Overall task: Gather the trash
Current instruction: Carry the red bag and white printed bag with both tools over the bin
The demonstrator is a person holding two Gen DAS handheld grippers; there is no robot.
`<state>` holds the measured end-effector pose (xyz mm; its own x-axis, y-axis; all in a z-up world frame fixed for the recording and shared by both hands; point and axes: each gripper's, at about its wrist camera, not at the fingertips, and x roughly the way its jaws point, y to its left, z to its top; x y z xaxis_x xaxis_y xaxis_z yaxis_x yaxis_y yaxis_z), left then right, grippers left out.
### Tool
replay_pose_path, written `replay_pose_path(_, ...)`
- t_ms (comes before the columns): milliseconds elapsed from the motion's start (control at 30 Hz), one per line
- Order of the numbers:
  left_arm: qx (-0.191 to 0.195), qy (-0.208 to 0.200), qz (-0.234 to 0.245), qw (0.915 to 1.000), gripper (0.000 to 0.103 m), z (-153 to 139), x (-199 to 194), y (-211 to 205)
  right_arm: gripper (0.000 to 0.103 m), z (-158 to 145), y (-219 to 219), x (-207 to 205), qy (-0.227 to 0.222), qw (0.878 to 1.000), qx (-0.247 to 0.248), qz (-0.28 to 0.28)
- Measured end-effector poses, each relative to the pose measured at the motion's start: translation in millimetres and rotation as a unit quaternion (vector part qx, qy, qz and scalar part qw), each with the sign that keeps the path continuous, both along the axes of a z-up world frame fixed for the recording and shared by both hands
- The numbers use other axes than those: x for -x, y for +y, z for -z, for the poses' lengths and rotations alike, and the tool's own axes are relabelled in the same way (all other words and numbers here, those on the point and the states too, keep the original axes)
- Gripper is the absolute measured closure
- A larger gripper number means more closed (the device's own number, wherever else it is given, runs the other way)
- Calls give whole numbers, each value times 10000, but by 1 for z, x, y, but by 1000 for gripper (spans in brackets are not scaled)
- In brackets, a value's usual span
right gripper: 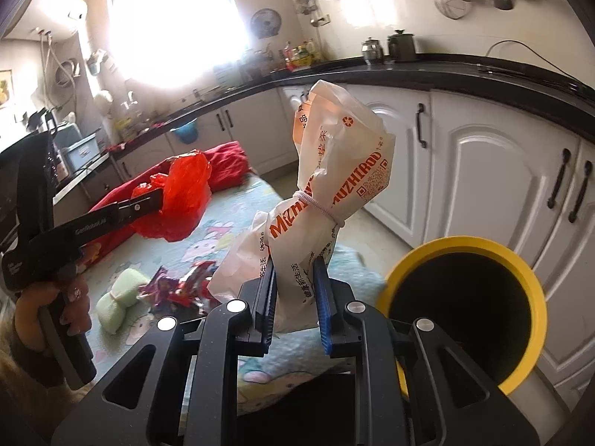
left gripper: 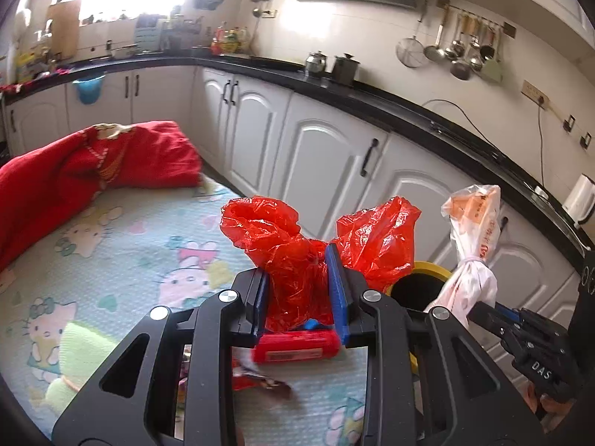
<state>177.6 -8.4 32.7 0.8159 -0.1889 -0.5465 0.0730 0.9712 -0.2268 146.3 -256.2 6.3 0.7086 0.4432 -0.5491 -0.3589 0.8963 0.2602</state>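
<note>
My left gripper [left gripper: 299, 293] is shut on a crumpled red plastic bag [left gripper: 312, 245] and holds it above the patterned mat; it also shows in the right wrist view [right gripper: 178, 200]. My right gripper [right gripper: 293, 297] is shut on a white bag with orange print [right gripper: 327, 186], tied with a rubber band, next to the yellow-rimmed bin [right gripper: 461, 308]. That white bag also shows in the left wrist view [left gripper: 472, 245], with the bin's rim [left gripper: 431, 269] behind the red bag. A red box [left gripper: 297, 347] and snack wrappers [right gripper: 178, 286] lie on the mat.
The cartoon-print mat [left gripper: 130, 245] covers a low table. A red cloth [left gripper: 74, 171] lies at its far end, and a green soft toy [right gripper: 122, 293] sits near the wrappers. White cabinets [left gripper: 327, 156] under a black counter run along the right.
</note>
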Motion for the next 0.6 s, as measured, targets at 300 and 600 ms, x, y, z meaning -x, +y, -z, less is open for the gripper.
replay_pose_path(300,-133,44,409,9991,82,7,-7,-46,84,5,-37,-6,57,9992,22,406)
replay_pose_path(600,-265,120,779,9965,82,17,-16,-92,84,20,-73,-12,254,9963,85,811)
